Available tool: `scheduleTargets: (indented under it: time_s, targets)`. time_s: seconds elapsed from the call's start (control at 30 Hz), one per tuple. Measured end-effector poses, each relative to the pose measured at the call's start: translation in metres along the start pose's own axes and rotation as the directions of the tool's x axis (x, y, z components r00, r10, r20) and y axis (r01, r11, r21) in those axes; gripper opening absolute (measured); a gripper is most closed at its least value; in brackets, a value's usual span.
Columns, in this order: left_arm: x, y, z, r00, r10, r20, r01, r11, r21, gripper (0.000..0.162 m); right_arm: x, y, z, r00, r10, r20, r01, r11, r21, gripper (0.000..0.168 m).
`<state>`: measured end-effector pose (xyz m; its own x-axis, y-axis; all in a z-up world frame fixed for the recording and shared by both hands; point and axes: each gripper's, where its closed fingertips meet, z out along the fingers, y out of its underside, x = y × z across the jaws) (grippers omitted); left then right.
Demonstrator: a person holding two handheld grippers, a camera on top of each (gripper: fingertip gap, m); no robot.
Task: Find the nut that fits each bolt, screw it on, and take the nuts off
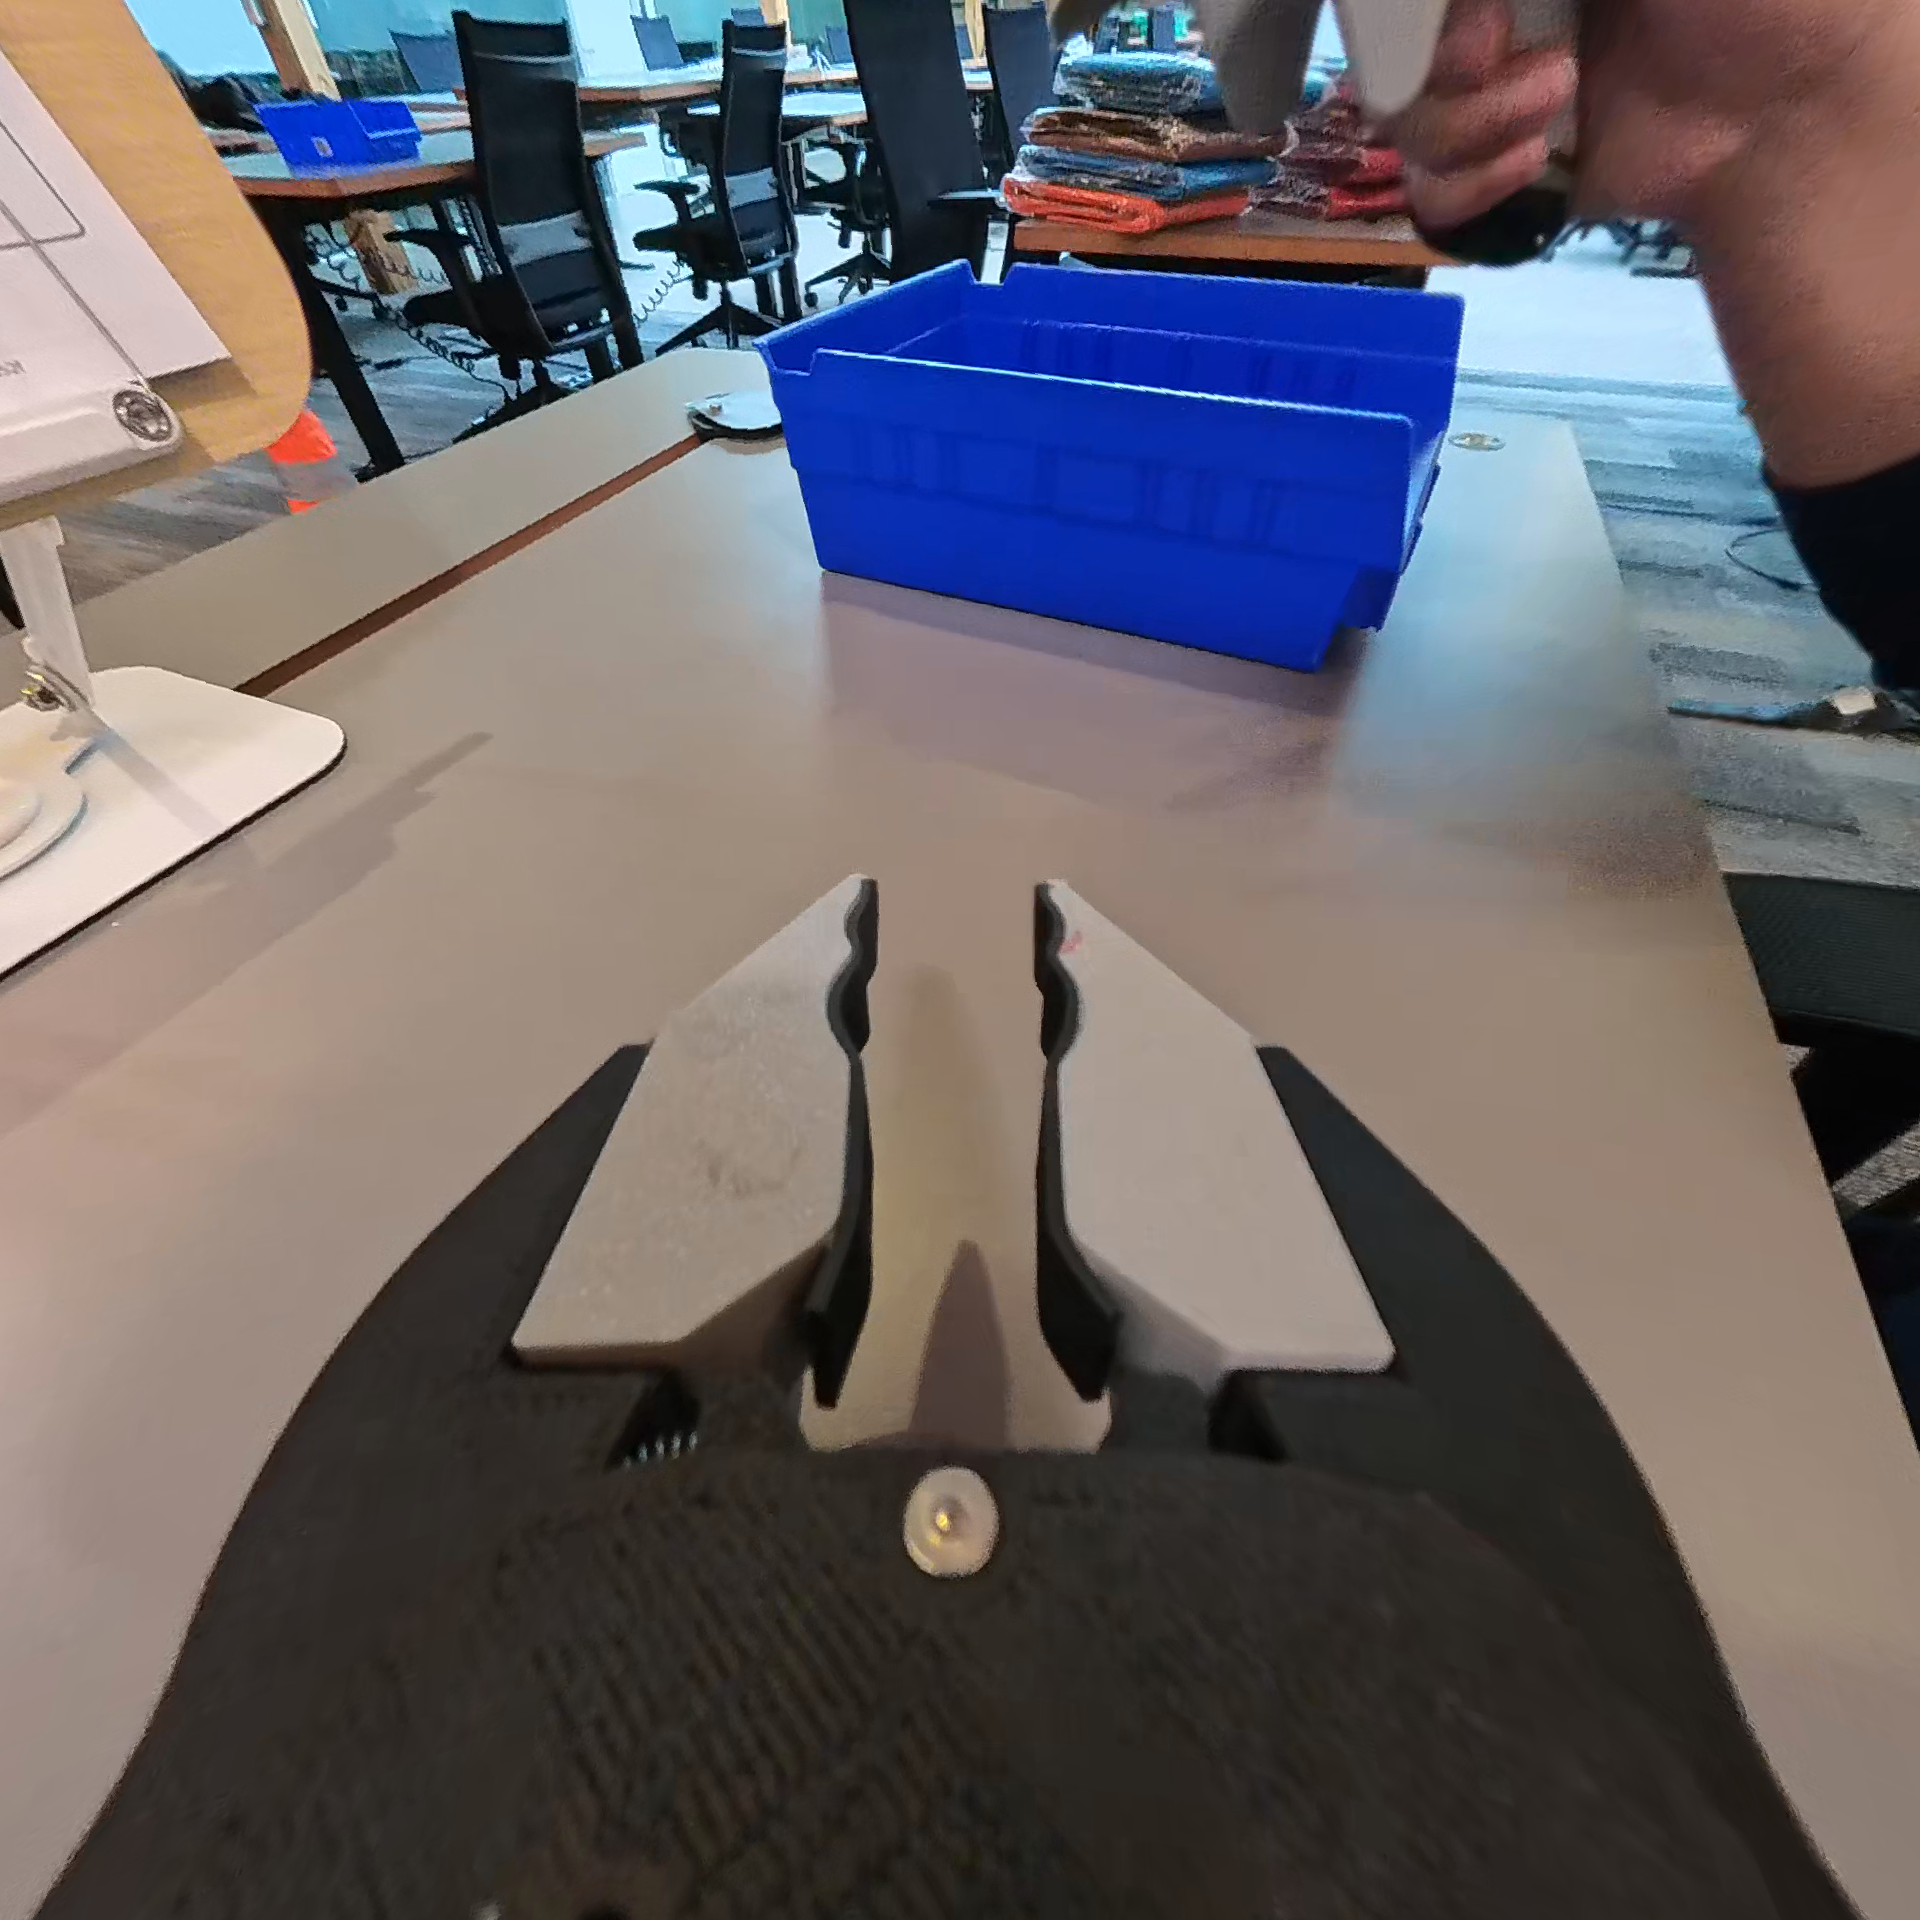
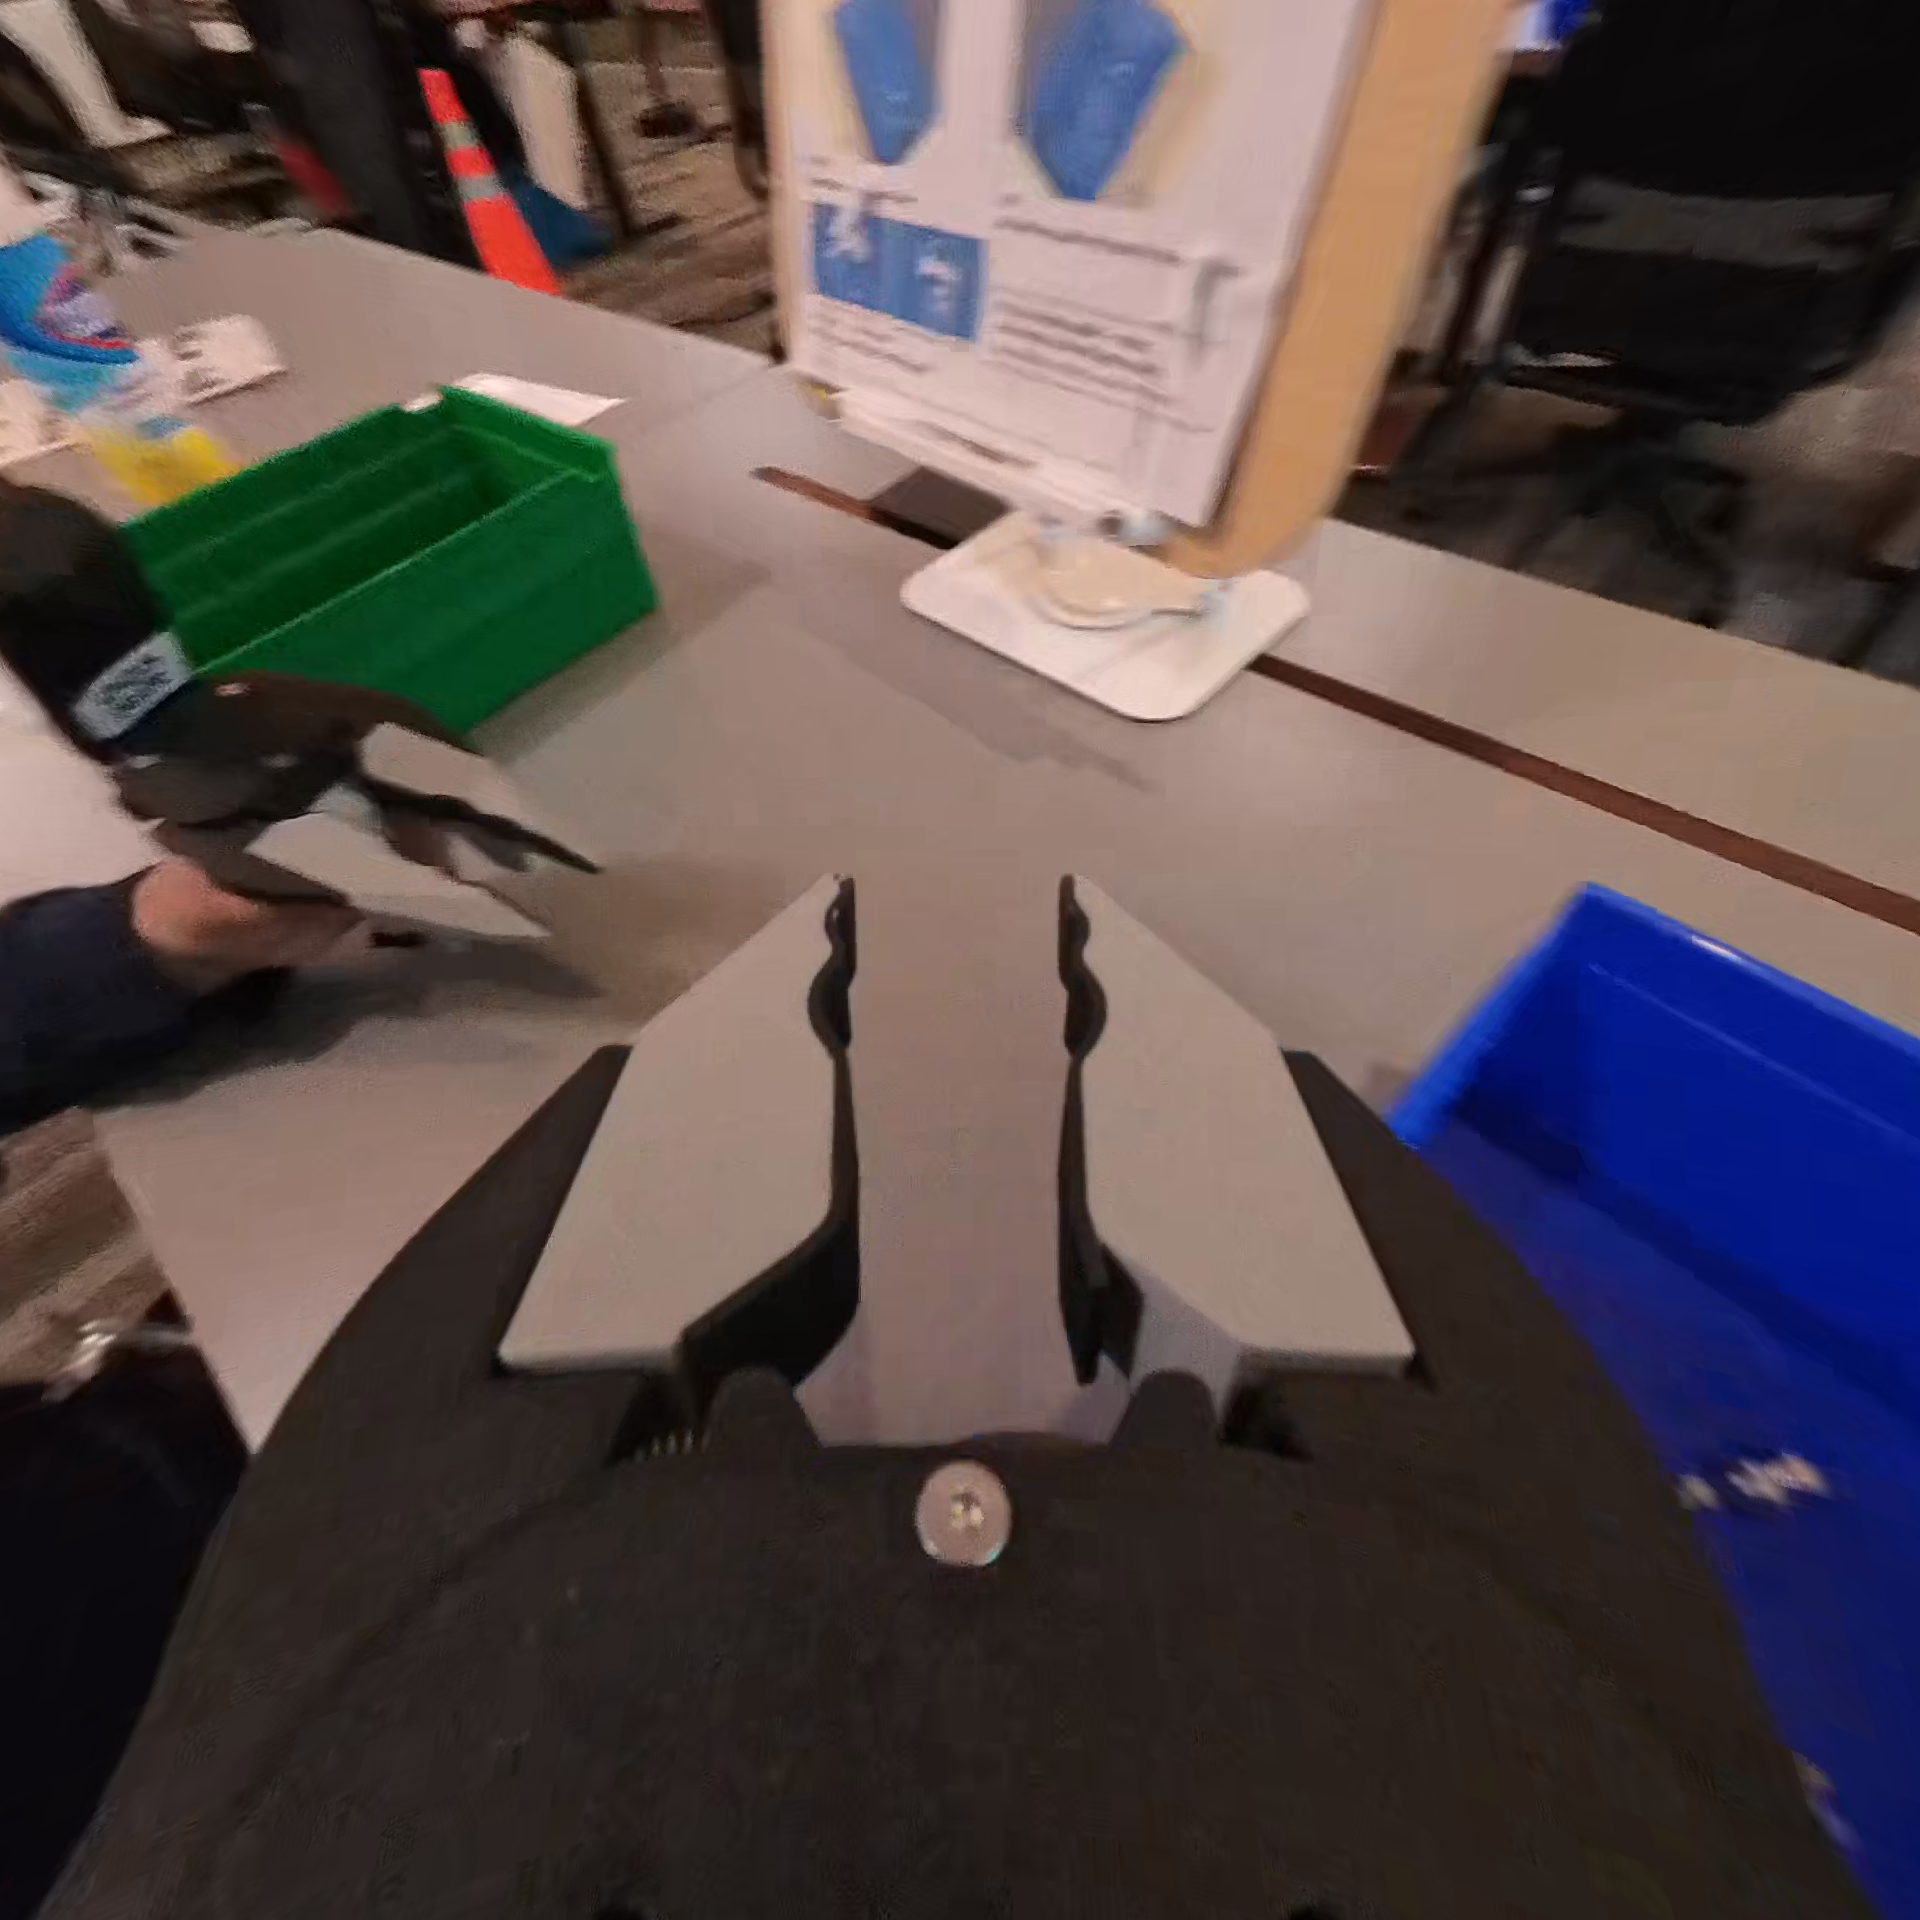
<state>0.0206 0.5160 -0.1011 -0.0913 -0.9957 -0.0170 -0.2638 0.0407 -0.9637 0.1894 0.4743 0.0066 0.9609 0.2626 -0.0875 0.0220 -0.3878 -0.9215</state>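
2 parted empty claws, left claw (image 1: 956,904), right claw (image 2: 956,899), blue bin (image 1: 1101,488)

Left wrist view: low over the smooth grey table (image 1: 623,831), facing forward along its own fingers toward the blue plastic bin (image 1: 1101,488), office chairs beyond. Right wrist view: higher, angled down across the table toward the paper-covered sign on a white stand (image 2: 1049,260), the green plastic bin (image 2: 416,561) at left. Shared: table, blue bin (image 2: 1714,1195), stand (image 1: 135,769).
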Motion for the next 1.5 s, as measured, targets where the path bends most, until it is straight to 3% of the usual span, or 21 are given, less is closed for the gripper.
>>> scheduleTargets:
  time_s: [0.07,0.17,0.27,0.37,0.53,0.6,0.67,0.77,0.83,0.97,1.1,1.5]
  targets:
    - [0.000,0.002,0.001,1.000,0.020,0.014,-0.020,1.000,-0.013,0.028,-0.047,0.013,0.035,0.992,-0.046,0.115,0.049,0.998,-0.031,0.045]
    - [0.003,0.006,0.003,1.000,-0.010,0.011,0.010,1.000,-0.026,0.029,-0.086,0.048,0.091,0.978,-0.111,0.175,0.127,0.989,-0.080,0.047]
    - [0.020,0.004,-0.005,0.994,-0.097,-0.054,0.096,0.995,-0.027,0.037,-0.095,0.082,0.130,0.972,-0.168,0.164,0.187,0.977,-0.107,0.045]
    - [0.030,0.002,-0.029,0.997,-0.068,-0.044,0.065,0.996,-0.060,0.039,-0.098,0.101,0.141,0.962,-0.217,0.166,0.239,0.962,-0.129,0.041]
    - [0.012,-0.023,-0.114,0.993,-0.074,0.088,0.079,0.996,-0.052,0.036,-0.089,0.118,0.146,0.948,-0.284,0.142,0.306,0.937,-0.167,0.038]
    - [-0.026,-0.033,-0.164,0.969,-0.075,0.236,0.093,0.994,-0.066,0.034,-0.091,0.119,0.148,0.954,-0.255,0.160,0.282,0.944,-0.174,0.038]
    - [-0.073,-0.022,-0.218,0.921,-0.060,0.386,0.136,0.976,-0.173,0.034,-0.095,0.117,0.149,0.956,-0.235,0.175,0.263,0.951,-0.159,0.038]
    - [-0.134,0.026,-0.287,0.849,-0.087,0.522,0.314,0.877,-0.364,0.033,-0.099,0.122,0.153,0.954,-0.228,0.193,0.263,0.948,-0.179,0.038]
    - [-0.157,0.066,-0.316,0.817,-0.152,0.556,0.455,0.762,-0.461,0.033,-0.099,0.127,0.155,0.951,-0.245,0.189,0.281,0.939,-0.198,0.038]
    - [-0.163,0.134,-0.335,0.829,-0.185,0.527,0.539,0.516,-0.666,0.034,-0.100,0.127,0.155,0.946,-0.266,0.184,0.301,0.933,-0.198,0.038]
    - [-0.166,0.170,-0.344,0.860,-0.096,0.501,0.501,0.339,-0.796,0.034,-0.100,0.124,0.153,0.949,-0.254,0.188,0.288,0.940,-0.184,0.038]
    - [-0.175,0.185,-0.348,0.811,-0.167,0.560,0.584,0.184,-0.791,0.034,-0.109,0.116,0.145,0.939,-0.277,0.205,0.309,0.940,-0.143,0.038]
